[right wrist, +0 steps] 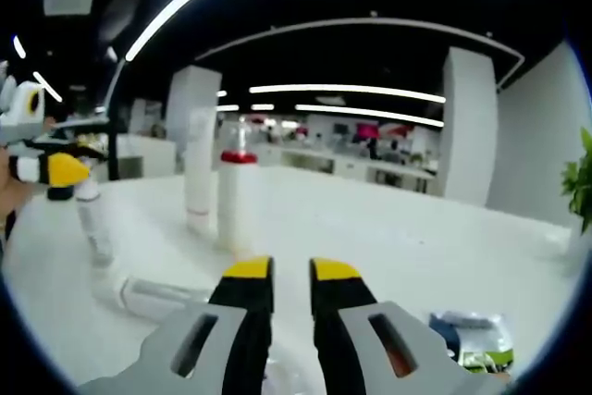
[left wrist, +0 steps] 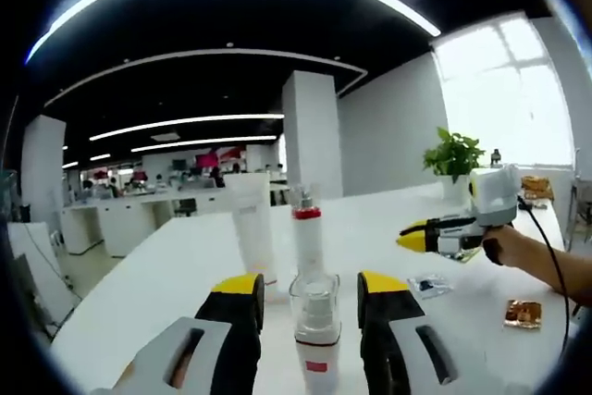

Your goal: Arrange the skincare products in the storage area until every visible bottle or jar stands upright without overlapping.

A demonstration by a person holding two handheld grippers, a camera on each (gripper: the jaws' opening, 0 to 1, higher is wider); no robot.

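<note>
Skincare bottles stand and lie on the white table (left wrist: 166,275). In the left gripper view, the left claw (left wrist: 310,289) is spread wide, its yellow-tipped jaws on either side of a clear bottle with a red label (left wrist: 314,326) that stands upright between them; whether the jaws touch it cannot be told. Just beyond that bottle stands a slim white pump bottle with a red collar (left wrist: 306,238), and to its left, a little farther from the claw, a tall white tube (left wrist: 252,228) stands upright. Off to the right of the left claw, the right claw (left wrist: 413,239) comes into view, held by a person's hand (left wrist: 507,245), with a potted green plant (left wrist: 452,156) behind it and small sachets (left wrist: 523,313) lying flat on the table near it.

In the right gripper view, the right claw (right wrist: 290,271) has its jaws nearly together with nothing between them. Ahead of it stand the red-collared pump bottle (right wrist: 236,201) and the white tube (right wrist: 199,173), side by side. To the left of the claw a clear tube (right wrist: 157,295) lies on its side, and a slim bottle (right wrist: 94,224) stands beneath the left claw's yellow tip (right wrist: 65,169). A packet (right wrist: 467,335) lies to the right.
</note>
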